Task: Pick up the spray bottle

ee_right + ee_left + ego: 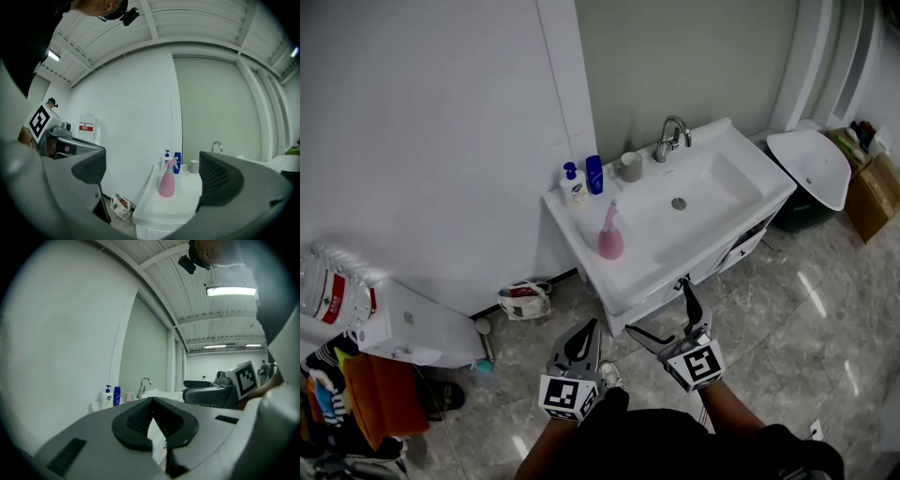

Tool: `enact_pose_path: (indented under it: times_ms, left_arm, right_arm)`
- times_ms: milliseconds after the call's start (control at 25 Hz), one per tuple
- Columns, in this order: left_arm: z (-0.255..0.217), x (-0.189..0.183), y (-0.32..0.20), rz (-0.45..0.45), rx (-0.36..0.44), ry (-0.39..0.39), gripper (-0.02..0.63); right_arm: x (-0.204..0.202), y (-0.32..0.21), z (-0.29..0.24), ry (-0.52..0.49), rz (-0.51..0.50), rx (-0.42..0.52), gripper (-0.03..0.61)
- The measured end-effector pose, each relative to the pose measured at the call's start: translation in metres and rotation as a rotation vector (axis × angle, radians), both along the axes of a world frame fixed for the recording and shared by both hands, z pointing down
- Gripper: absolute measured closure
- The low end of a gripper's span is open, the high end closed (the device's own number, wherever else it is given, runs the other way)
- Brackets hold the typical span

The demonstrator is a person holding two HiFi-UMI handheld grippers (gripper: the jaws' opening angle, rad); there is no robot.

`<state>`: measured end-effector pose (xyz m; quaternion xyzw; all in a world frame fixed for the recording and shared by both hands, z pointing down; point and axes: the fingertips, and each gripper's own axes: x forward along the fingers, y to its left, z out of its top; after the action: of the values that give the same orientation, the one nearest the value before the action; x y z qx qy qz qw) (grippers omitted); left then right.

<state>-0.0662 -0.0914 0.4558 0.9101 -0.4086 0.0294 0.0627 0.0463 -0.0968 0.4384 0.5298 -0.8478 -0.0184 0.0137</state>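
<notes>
The pink spray bottle [610, 236] stands upright on the left rim of the white sink vanity [712, 220], near its front corner. My right gripper [666, 314] is open, low in front of the vanity and short of the bottle. In the right gripper view the spray bottle [167, 181] shows far off between the spread jaws of that gripper [152, 176], which holds nothing. My left gripper [581, 339] hangs to the left, over the floor, with its jaws shut on nothing. In the left gripper view the pads of this gripper [151, 401] meet, and the bottle [128, 396] is a small pink shape beyond them.
A white pump bottle [573, 185], a blue bottle [594, 174], a cup [629, 166] and the faucet [671, 139] line the sink's back. A bag [524, 300] lies on the floor by the wall. A water jug [333, 281] is at left, a white bin lid [811, 164] and box [874, 192] at right.
</notes>
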Motion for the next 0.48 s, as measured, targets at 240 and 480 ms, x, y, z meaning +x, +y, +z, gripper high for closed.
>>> enact_pose_path:
  times_ms: [240,480]
  left_arm:
    - [0.001,-0.021,-0.052,-0.004,-0.006,-0.003,0.618]
    - [0.001,-0.031,-0.089,0.015,-0.004,0.002,0.618]
  right_arm:
    - [-0.014,-0.054,0.001,0.004,-0.001,-0.008,-0.012]
    - [-0.016,-0.099,0.004,0.039,0.016,-0.012,-0.012]
